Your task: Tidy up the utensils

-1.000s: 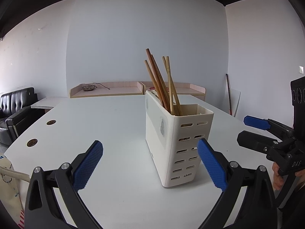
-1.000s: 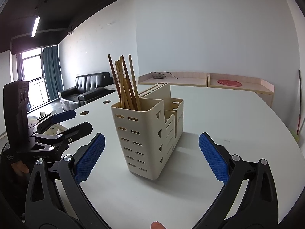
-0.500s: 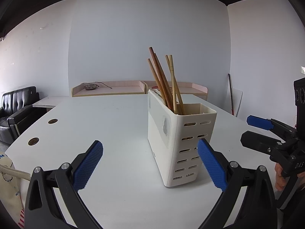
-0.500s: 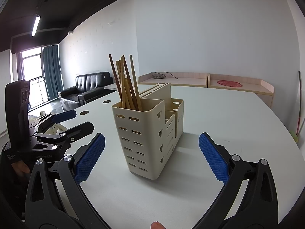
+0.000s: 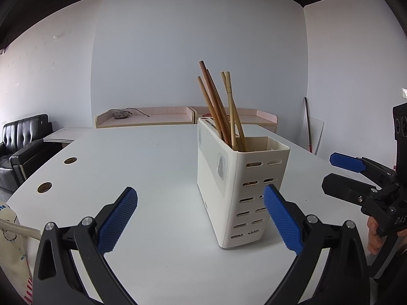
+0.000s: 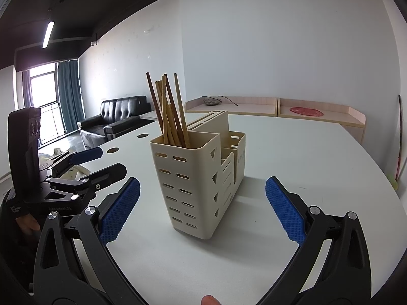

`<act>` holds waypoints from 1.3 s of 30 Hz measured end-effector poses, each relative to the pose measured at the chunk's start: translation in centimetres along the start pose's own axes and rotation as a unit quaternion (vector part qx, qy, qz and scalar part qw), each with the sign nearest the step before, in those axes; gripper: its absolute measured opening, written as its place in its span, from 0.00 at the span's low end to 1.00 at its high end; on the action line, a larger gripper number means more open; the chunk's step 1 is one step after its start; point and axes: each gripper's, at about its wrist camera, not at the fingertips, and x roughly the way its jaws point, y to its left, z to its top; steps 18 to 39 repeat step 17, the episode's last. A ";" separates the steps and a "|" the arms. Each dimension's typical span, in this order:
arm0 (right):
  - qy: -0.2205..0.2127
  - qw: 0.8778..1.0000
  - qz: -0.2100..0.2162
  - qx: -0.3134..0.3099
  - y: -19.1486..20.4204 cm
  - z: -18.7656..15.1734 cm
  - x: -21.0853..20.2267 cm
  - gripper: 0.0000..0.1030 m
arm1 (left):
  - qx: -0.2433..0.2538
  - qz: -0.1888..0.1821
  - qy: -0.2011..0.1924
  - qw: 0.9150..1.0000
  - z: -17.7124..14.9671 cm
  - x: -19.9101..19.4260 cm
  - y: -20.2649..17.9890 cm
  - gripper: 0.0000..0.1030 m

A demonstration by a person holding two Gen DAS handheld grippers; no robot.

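- Left gripper (image 5: 201, 216): fingers spread wide, nothing between them, low over the table (image 5: 152, 157). Likely parked, with no loose utensil in sight.
- Right gripper (image 6: 203, 207): fingers likewise spread and empty, aimed at the holder from its other side.
- Utensil holder (image 6: 201, 175): cream, slotted, upright on the table, at 12 o'clock in the right view and 1 o'clock in the left; neither gripper touches it.
- Chopsticks (image 6: 170, 117): wooden bundle, standing tilted in the holder's near compartment, leaning on its rim. Rear compartments show nothing from here.
- Judgement: sorting looks finished or nearly so.
- Far: black sofa (image 6: 114, 117) at 10 o'clock; wall shelf (image 6: 274, 106) at 1 o'clock.
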 end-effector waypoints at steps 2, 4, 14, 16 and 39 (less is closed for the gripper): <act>0.000 1.000 0.000 -0.001 0.0 0.0 0.0 0.92 | 0.000 0.001 0.000 1.000 0.0 0.0 0.0 0.95; 0.000 1.000 0.000 0.000 0.0 0.0 0.0 0.92 | 0.000 0.001 0.000 1.000 0.0 0.0 -0.1 0.95; 0.000 1.000 0.000 0.000 0.0 0.0 0.0 0.92 | -0.002 0.002 -0.001 1.000 -0.1 -0.1 -0.1 0.95; 0.000 1.000 0.000 0.000 0.0 0.0 0.0 0.92 | -0.002 0.002 -0.001 1.000 -0.1 -0.1 -0.1 0.95; 0.000 1.000 0.000 0.000 0.0 0.0 0.1 0.92 | -0.001 0.002 -0.001 1.000 -0.1 -0.1 -0.1 0.95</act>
